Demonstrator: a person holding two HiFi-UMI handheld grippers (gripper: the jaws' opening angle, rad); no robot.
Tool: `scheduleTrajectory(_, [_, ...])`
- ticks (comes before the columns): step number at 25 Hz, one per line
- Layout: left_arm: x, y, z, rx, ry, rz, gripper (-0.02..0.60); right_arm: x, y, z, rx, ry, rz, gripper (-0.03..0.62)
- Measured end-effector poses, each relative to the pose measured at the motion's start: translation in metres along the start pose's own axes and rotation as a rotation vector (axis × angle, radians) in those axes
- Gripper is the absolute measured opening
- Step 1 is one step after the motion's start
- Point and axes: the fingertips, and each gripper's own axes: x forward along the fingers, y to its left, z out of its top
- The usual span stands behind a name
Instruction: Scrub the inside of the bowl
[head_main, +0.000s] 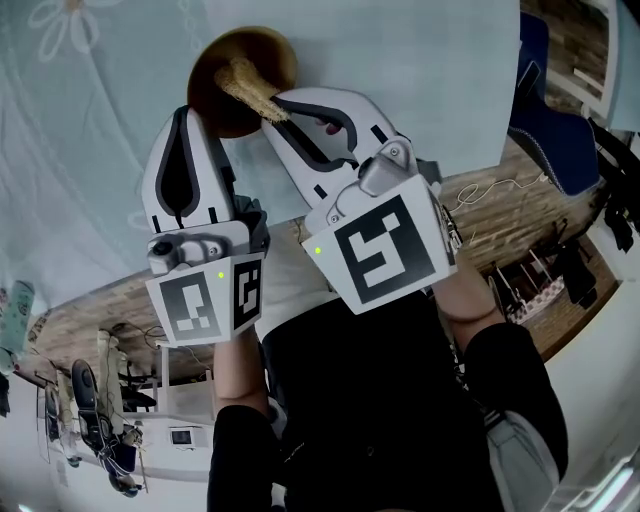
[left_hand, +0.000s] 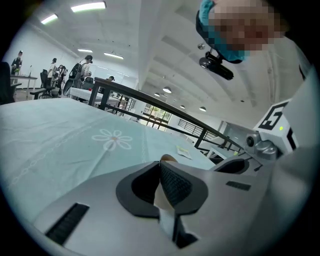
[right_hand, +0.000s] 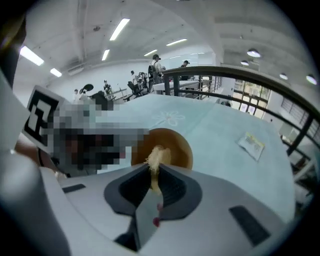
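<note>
The left hand-held gripper (left_hand: 161, 169) is clenched on the near-left rim of the bowl (head_main: 218, 72), and a thin strip of the tan wall shows pinched between its dark ribbed pads. It reaches out from the person's left side and points slightly downward. The bowl is round, brown and wooden. It sits on the pale teal surface (head_main: 420, 60) just beyond the tips of both tools, its opening facing up. A white flower print (left_hand: 114, 139) lies on the cloth to the far left of it.

Inside the bowl is a scrubber (head_main: 252, 90), a yellowish, fibrous strip lying slantwise across the hollow. Its near end is held by the right hand-held gripper (right_hand: 153, 172), whose jaws are squeezed tight on it, so frayed fibres stick out past the tips and over the bowl's inside. This tool comes in from the right, tilted more steeply down than the other.

Further right, well apart from the bowl, a small flat packet (right_hand: 251, 144) lies on the cloth.
</note>
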Motion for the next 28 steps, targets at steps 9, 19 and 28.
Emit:
scheduleTrajectory(9, [-0.003, 0.002, -0.002, -0.007, -0.011, -0.004, 0.015, 0.001, 0.003, 0.021, 0.805, -0.218, 0.298, 0.049])
scheduleTrajectory(19, [-0.008, 0.006, -0.006, 0.003, -0.020, 0.017, 0.017, -0.007, -0.013, 0.036, 1.108, -0.364, 0.411, 0.048])
scheduleTrajectory(28, [-0.001, 0.043, -0.015, -0.110, 0.006, 0.109, 0.018, -0.024, -0.031, 0.031, 1.045, -0.429, 0.338, 0.049])
